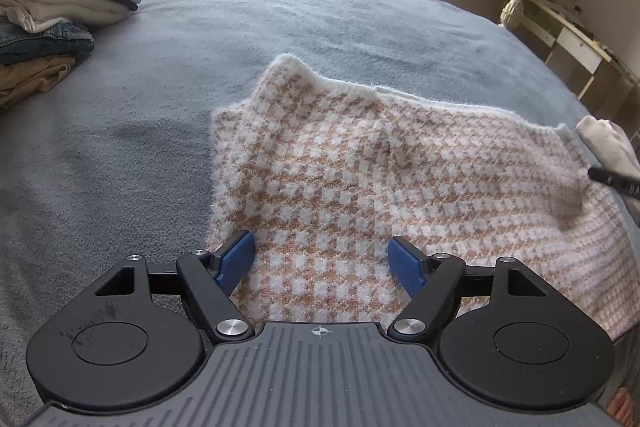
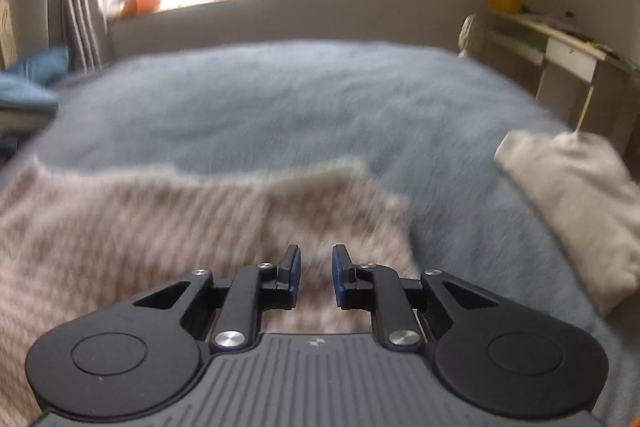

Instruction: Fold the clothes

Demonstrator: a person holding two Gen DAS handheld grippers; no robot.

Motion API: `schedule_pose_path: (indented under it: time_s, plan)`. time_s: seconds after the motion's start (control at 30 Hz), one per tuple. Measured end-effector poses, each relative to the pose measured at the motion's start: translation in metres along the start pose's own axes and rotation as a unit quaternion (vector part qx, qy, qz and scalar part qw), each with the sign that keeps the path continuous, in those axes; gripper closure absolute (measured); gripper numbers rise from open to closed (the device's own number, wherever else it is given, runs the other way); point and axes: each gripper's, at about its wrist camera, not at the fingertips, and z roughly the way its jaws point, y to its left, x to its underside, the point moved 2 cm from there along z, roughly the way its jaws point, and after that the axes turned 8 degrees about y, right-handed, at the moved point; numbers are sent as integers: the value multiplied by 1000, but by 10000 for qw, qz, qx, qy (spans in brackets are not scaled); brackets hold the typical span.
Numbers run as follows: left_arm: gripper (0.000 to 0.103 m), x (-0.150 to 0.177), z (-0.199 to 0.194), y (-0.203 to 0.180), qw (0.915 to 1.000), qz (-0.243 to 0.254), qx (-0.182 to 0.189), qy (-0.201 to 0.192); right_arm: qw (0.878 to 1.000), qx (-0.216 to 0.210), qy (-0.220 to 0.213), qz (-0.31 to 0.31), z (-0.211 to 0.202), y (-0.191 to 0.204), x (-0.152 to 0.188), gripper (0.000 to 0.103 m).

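Nearest the left wrist camera, the left gripper is angled down over the near part of a fuzzy knitted sweater checked in tan and white. Its blue-padded fingers stand wide apart with nothing pinched between them; the cloth lies under them, and whether the pads touch it cannot be told. The sweater is spread flat on a bed covered with a grey-blue fleece blanket, its white-trimmed far edge wavy. At the right edge of this view a dark tip of the right gripper shows over the sweater's right side.

In the right wrist view, which is smeared with blur, the right gripper also tilts downward above the sweater's right part. Its fingers stand close together with a narrow gap, and no cloth can be seen caught between them.

A folded cream garment lies on the blanket to the right, apart from the sweater. A stack of folded clothes sits at the far left of the bed.
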Motion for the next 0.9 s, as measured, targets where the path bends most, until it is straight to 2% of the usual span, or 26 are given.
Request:
schedule_pose_path:
  time_s: [0.07, 0.1, 0.13, 0.2, 0.3, 0.4, 0.47, 0.53, 0.6, 0.67, 0.77, 0.83, 0.9]
  plan:
    - [29, 0, 0, 1, 10000, -11, 4, -2, 9996, 217, 153, -49, 15, -8, -1, 85]
    - [29, 0, 0, 1, 10000, -18, 5, -4, 9989, 272, 389, -35, 31, -14, 2, 85]
    - [28, 0, 0, 1, 10000, -17, 2, -4, 9983, 254, 526, 32, 42, -20, 6, 86]
    - [28, 0, 0, 0, 10000, 4, -21, 24, 9983, 51, 509, 274, 45, -30, 10, 86]
    - [28, -1, 0, 0, 10000, 14, -26, 50, 9977, 166, 576, 310, 29, -24, -1, 85]
    - [28, -1, 0, 0, 10000, 23, -27, 67, 9975, -182, 585, 349, 0, -20, -4, 84]
    - [28, -2, 1, -1, 9999, 40, -56, 84, 9953, -649, 709, 139, -21, -14, -1, 84]
    - [25, -2, 3, -3, 9999, 67, -102, 103, 9928, -821, 828, -285, -37, -5, 10, 84]
    - [23, -2, 4, -6, 9998, 110, -146, 115, 9897, -605, 1123, -648, -32, 0, 26, 84]
    - [22, -2, 4, -8, 9995, 194, -197, 118, 9865, -401, 1397, -754, -16, -1, 45, 84]
    - [22, 0, 4, -9, 9993, 282, -234, 115, 9884, -361, 1385, -506, -21, 1, 36, 83]
    - [22, 0, 3, -9, 9993, 260, -229, 107, 9917, -399, 1082, -564, -36, 14, 16, 83]
    - [22, 0, 3, -8, 9994, 247, -233, 107, 9904, -911, 699, -771, -54, 36, -2, 83]
